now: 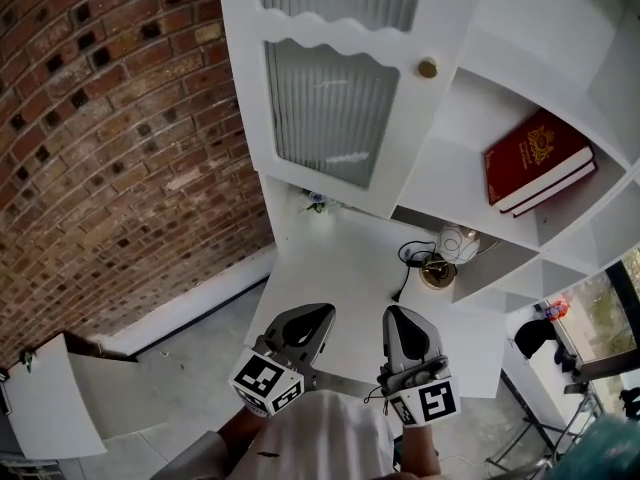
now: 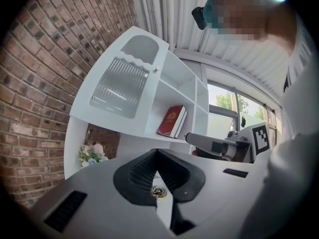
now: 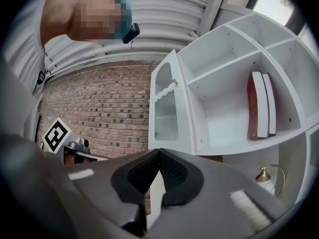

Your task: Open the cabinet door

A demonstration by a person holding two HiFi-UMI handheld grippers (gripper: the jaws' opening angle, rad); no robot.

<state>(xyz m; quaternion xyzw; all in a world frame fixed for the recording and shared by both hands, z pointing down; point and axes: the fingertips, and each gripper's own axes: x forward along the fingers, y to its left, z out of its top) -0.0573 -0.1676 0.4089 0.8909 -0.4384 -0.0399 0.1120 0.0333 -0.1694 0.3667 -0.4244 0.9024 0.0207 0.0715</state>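
The white cabinet door (image 1: 330, 98) with a ribbed glass panel and a small brass knob (image 1: 428, 67) stands swung out from the cabinet, so the shelves beside it are bare to view. My left gripper (image 1: 322, 315) and right gripper (image 1: 393, 315) hang side by side low in the head view, well short of the door and touching nothing. In the left gripper view the door (image 2: 119, 86) and its knob (image 2: 156, 69) lie far ahead of the shut left gripper (image 2: 157, 152). The right gripper (image 3: 159, 152) is shut too, with the door (image 3: 167, 108) edge-on beyond it.
Two red books (image 1: 535, 158) lean on an open shelf. A brass desk lamp (image 1: 440, 268) and a small bunch of flowers (image 1: 317, 203) stand on the white desk surface (image 1: 340, 268) below. A brick wall (image 1: 110, 138) runs along the left.
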